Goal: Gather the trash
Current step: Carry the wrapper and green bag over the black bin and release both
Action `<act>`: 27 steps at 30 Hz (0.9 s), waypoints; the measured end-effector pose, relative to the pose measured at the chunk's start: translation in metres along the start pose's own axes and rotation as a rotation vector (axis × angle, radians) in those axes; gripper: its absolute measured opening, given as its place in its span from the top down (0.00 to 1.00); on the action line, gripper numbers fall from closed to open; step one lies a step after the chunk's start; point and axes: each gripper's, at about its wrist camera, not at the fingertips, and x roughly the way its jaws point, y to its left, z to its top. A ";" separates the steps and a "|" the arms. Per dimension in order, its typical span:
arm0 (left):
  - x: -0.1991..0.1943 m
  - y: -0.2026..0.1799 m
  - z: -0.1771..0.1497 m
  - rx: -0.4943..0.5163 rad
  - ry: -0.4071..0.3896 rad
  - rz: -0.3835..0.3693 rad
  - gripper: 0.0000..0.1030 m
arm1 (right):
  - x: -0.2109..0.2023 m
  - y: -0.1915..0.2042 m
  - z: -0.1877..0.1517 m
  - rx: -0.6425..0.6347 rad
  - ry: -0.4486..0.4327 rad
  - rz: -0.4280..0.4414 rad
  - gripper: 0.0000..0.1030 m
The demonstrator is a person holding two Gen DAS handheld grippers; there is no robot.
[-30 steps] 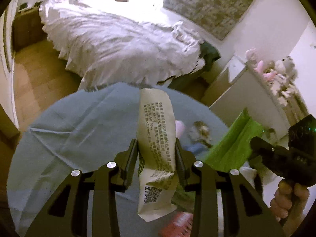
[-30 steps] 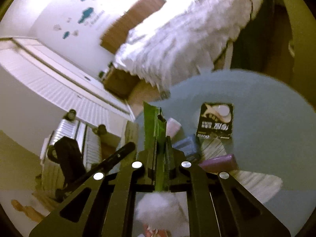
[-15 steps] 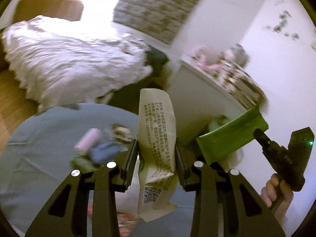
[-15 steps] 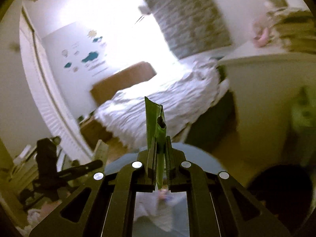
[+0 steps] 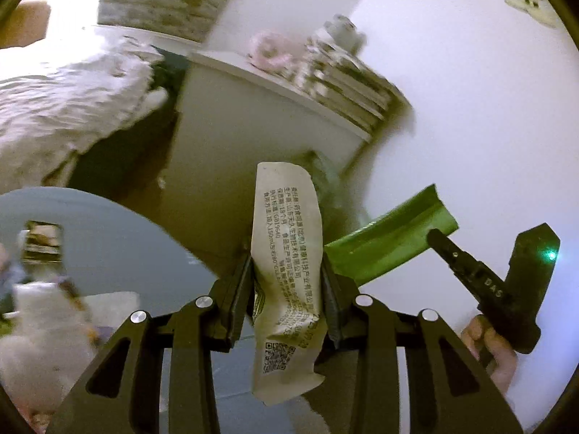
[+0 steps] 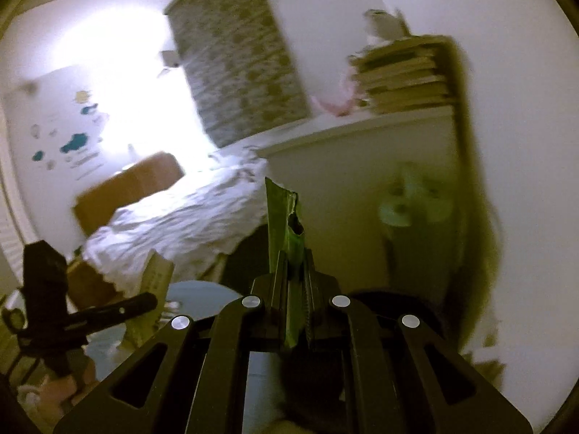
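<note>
Bedroom clutter fills both views: a bed (image 6: 170, 224) with rumpled white bedding, a white cabinet (image 5: 231, 133) topped with stacked books (image 6: 401, 79) and a pink soft toy (image 5: 269, 50), a patterned curtain (image 6: 235, 54) beside a glaring window, and stickers on the far wall. Low in the left wrist view lies a round blue table (image 5: 108, 231), carrying blurred litter, among it a dark packet (image 5: 41, 240) and something white (image 5: 47, 343) I cannot make out. The left gripper (image 5: 286, 289) is lifted above the table edge, its jaws closed narrowly on a pale sachet (image 5: 286, 264) printed with black text and a QR code; the sachet stands upright between the fingers (image 5: 239, 289), its top curling over and its bottom hanging below them. The right gripper (image 6: 293, 282) has its jaws pinched nearly together on a green wrapper (image 6: 284, 217), held edge-on and upright, with a torn hole near its top. In the left wrist view that wrapper (image 5: 391, 235) sticks out flat from the right gripper (image 5: 448, 249), just right of the sachet, with the holder's hand (image 5: 488, 347) below. A pale green bin (image 6: 416, 217) stands against the cabinet, blurred, beyond the wrapper.
</note>
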 end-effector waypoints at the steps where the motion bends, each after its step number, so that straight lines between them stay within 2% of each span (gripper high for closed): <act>1: 0.011 -0.006 -0.001 0.012 0.017 -0.010 0.65 | 0.001 -0.010 -0.004 0.014 0.006 -0.013 0.92; 4: 0.035 -0.019 -0.005 0.034 0.060 -0.039 0.65 | 0.004 -0.029 -0.012 0.027 0.018 -0.041 0.92; 10: 0.070 -0.031 -0.015 0.050 0.118 -0.061 0.65 | 0.016 -0.033 -0.026 0.038 0.048 -0.073 0.92; 24: 0.116 -0.038 -0.024 0.051 0.196 -0.063 0.63 | 0.034 -0.041 -0.043 0.047 0.104 -0.109 0.92; 25: 0.119 -0.039 -0.022 0.052 0.201 -0.064 0.62 | 0.035 -0.041 -0.044 0.043 0.109 -0.116 0.92; 27: 0.124 -0.040 -0.021 0.052 0.217 -0.057 0.47 | 0.039 -0.042 -0.045 0.041 0.126 -0.127 0.91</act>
